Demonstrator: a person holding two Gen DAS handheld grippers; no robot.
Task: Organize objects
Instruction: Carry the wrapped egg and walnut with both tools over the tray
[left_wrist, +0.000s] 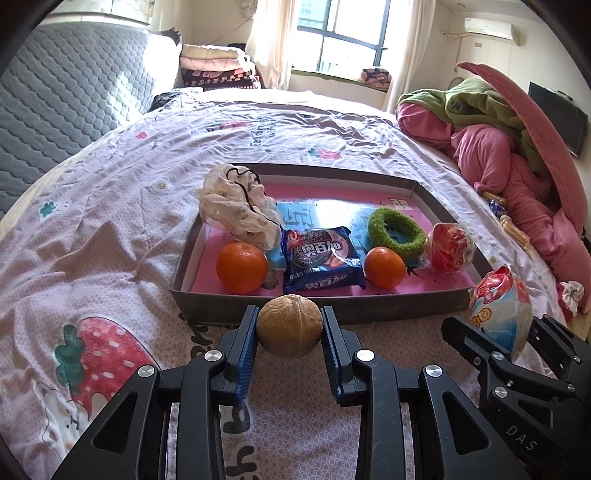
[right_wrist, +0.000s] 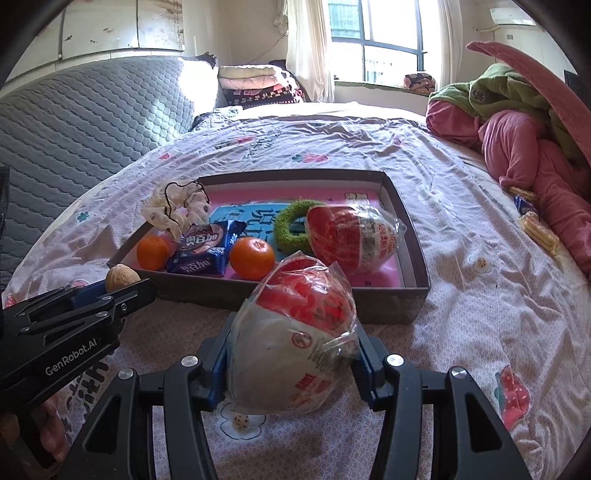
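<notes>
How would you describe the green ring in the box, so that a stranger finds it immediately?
Look at the shallow grey cardboard box with a pink bottom, lying on the bed. Toward its right side lies the fuzzy green ring, between a small orange and a plastic-wrapped red and white egg. It alone is green and has a hole.

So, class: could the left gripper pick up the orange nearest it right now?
Probably not. The left gripper is already shut on a walnut, so its jaws are full. The orange lies uncovered just behind the box's low front wall.
</notes>
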